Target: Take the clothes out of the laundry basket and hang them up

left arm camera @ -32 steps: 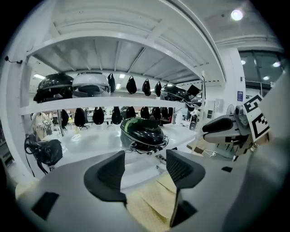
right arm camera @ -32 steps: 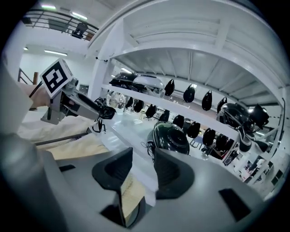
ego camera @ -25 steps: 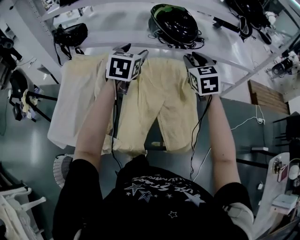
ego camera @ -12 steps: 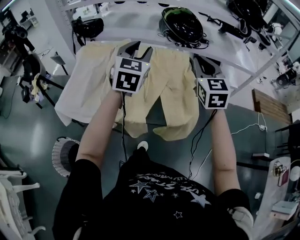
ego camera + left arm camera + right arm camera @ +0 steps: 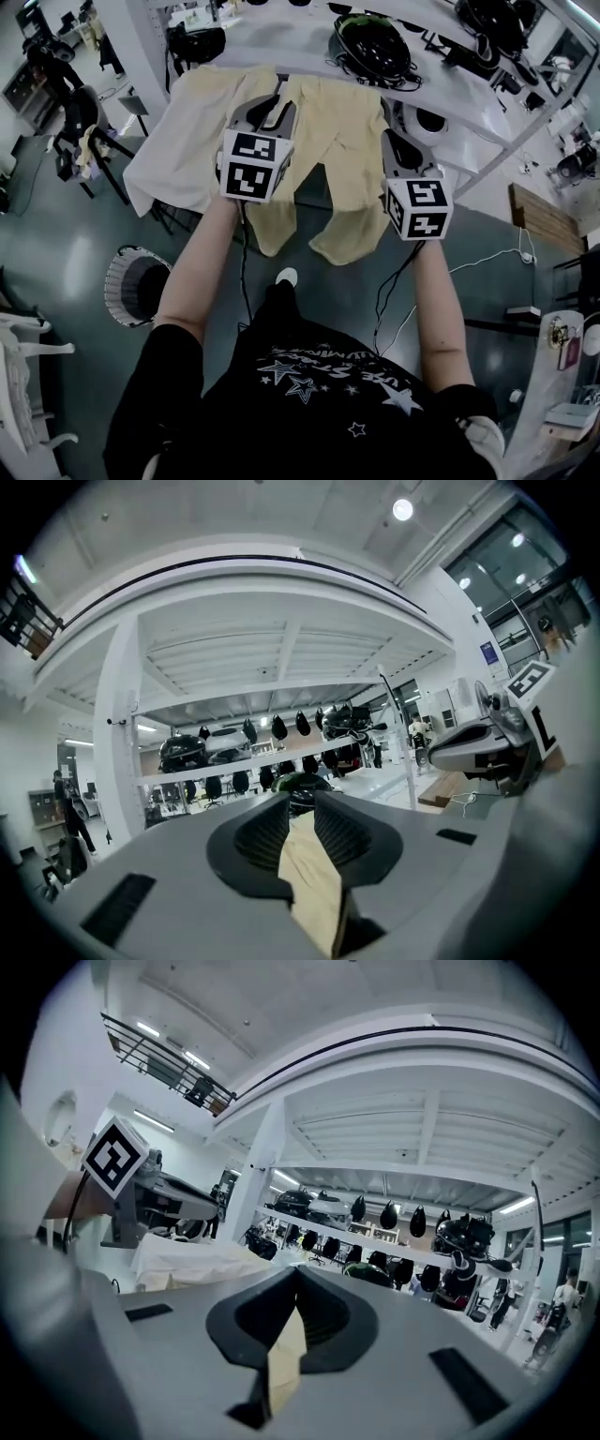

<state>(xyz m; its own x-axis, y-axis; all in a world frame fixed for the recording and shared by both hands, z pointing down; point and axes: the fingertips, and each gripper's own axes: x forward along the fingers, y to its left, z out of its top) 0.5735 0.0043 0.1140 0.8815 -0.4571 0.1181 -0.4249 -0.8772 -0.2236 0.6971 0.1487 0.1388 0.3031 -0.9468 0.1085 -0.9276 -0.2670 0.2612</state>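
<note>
Two hand-held grippers show in the head view: the left gripper [image 5: 269, 101] and the right gripper [image 5: 394, 117] both grip pale yellow trousers [image 5: 342, 150] hanging just below the white shelf rack [image 5: 281, 42]. A white cloth [image 5: 178, 141] is draped beside them, and what may be the laundry basket [image 5: 134, 286] sits on the floor well apart from the rack. In the left gripper view its jaws, just now closing, pinch a thick fold of the trousers [image 5: 314, 883] while facing the rack; in the right gripper view its jaws, also just closing, meet on a thin fold [image 5: 284, 1358].
</note>
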